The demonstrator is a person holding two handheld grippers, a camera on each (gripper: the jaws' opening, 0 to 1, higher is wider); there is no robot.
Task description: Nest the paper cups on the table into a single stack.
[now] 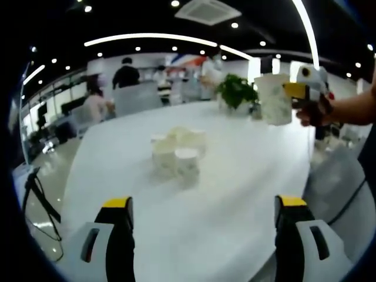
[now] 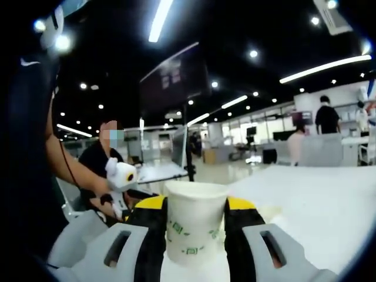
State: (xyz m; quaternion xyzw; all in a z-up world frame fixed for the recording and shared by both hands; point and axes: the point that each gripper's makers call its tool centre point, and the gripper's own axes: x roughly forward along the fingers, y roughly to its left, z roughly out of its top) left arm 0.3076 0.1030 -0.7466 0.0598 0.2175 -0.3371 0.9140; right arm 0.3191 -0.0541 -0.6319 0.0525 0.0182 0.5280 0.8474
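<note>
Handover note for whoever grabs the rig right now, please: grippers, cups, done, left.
Left gripper: open, empty, low over the white table.
Right gripper: shut on a paper cup, upright, held in the air past the table's far right side.
Cluster of paper cups sits mid-table, loose; count unclear from blur.
Done: one cup picked up.
Left: nest the held cup and the rest into one stack.

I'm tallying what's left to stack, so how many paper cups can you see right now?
About 5, blurry: one cup clamped in the right gripper, held up off the table; roughly four in a cluster of cups mid-table. Some may be hidden.
</note>
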